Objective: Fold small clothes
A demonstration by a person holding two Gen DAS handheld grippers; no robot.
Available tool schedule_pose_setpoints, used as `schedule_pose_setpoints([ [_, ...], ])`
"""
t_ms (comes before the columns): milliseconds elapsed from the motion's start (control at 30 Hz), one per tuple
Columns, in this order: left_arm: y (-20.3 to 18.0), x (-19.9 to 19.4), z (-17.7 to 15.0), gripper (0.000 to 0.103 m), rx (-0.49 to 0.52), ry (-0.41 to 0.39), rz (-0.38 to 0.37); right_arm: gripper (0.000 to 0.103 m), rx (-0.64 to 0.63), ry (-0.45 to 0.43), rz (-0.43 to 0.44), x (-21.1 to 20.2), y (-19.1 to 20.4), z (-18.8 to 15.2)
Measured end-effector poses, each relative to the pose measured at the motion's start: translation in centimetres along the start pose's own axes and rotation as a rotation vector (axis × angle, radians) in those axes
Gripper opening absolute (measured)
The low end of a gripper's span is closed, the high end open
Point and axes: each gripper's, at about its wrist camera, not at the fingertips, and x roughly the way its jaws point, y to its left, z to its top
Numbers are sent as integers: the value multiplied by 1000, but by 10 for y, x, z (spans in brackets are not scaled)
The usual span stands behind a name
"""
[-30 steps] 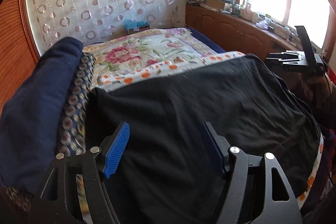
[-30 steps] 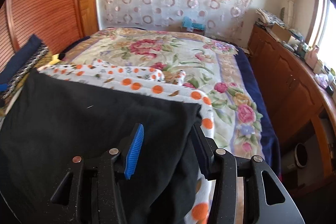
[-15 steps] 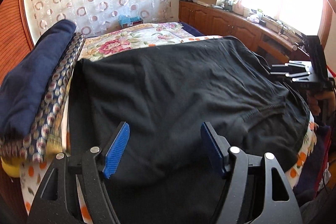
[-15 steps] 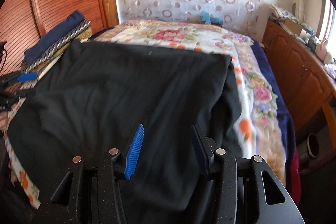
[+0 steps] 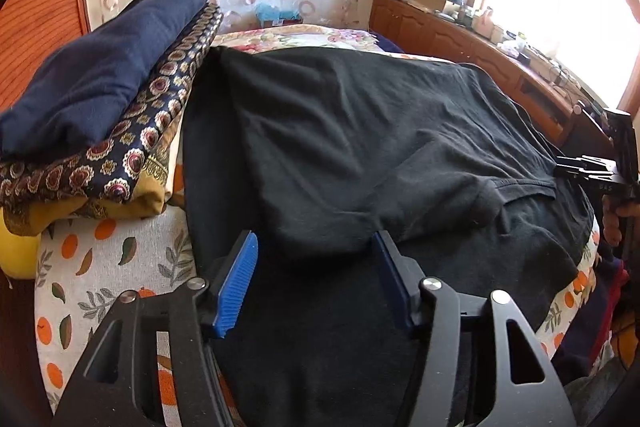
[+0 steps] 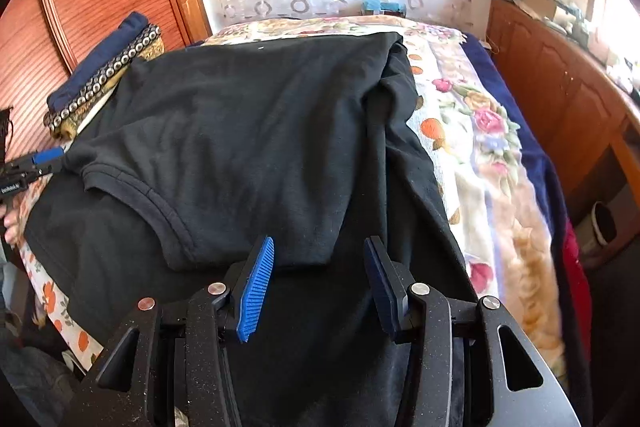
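The black shirt [image 6: 256,131] lies folded over itself on the bed [image 6: 480,147], its folded edge just ahead of both released claws: right claw [image 6: 318,279] lower centre, left claw [image 5: 316,279] likewise, equally near.

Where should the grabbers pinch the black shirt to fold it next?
Probably the folded-over near edge of the black shirt: right gripper on the corner just ahead of it, left gripper likewise, both coming low from the near bedside. That edge lies loose and raised; both stand open.
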Motion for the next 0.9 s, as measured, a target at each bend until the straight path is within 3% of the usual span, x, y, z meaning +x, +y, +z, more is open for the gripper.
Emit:
schedule_pose_setpoints([
  [167, 5, 9, 1, 58, -28, 18, -9, 49, -23, -4, -1, 4, 15, 0],
  [333, 6, 15, 4, 58, -28, 41, -9, 49, -55, -19, -57, 15, 26, -4],
  [633, 9, 5, 12, 58, -81, 3, -122, 49, -64, -54, -62, 18, 33, -12],
  [867, 12, 18, 16, 58, -106, 31, -87, 49, -65, -58, -67, 18, 34, -12],
  [900, 11, 20, 16, 53, -104, 33, -84, 49, -66, -58, -67, 18, 34, -12],
])
